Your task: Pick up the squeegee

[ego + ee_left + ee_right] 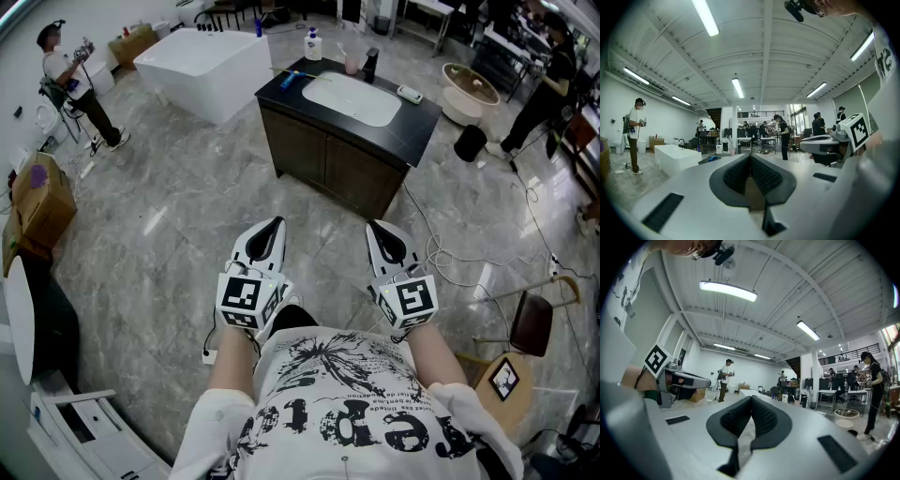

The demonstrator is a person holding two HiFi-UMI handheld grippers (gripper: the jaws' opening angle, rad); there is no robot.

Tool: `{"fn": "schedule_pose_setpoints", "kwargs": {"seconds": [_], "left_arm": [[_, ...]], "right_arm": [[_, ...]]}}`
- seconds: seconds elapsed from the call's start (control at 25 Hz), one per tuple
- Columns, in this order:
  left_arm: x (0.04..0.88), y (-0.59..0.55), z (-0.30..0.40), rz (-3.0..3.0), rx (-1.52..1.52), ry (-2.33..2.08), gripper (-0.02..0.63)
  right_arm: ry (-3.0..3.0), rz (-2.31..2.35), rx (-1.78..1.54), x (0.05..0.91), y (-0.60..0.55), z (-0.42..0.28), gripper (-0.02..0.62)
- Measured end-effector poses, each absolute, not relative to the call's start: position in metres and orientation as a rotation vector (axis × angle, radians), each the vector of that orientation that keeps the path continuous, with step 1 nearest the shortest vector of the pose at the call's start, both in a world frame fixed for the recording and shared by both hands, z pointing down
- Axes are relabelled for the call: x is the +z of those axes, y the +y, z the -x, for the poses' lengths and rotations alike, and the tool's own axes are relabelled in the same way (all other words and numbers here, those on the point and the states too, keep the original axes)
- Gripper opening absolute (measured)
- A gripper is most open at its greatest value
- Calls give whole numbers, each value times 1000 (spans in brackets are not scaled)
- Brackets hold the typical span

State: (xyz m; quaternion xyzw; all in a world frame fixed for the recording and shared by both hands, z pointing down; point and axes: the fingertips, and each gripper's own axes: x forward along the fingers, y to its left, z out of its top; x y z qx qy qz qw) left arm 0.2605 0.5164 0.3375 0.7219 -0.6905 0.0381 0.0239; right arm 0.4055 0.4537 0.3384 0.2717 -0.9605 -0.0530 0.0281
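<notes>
Clutter (290,78) on vanity (323,155) indistinct; left tongs (275,223), right tongs (375,226) closed, empty.

Right gripper (751,398): pale grey jaws held level, black ribbed pads (764,420) closed tip to tip, nothing between them. Left gripper (704,380) with its black-and-white square marker cube (658,359) sits at the left edge. Beyond stand a person in a white shirt (725,379) and, at right, a person in dark clothes (872,390). A long white ceiling strip light (727,290) runs overhead.
</notes>
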Motion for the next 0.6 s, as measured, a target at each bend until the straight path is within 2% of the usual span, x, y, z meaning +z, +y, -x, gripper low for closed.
{"fn": "schedule_pose_setpoints", "kwargs": {"seconds": [0.6], "left_arm": [[337,495,-269,-2229,102,-2120,14]], "right_arm": [[-2982,-843,-97,342,430,-411,14]]}}
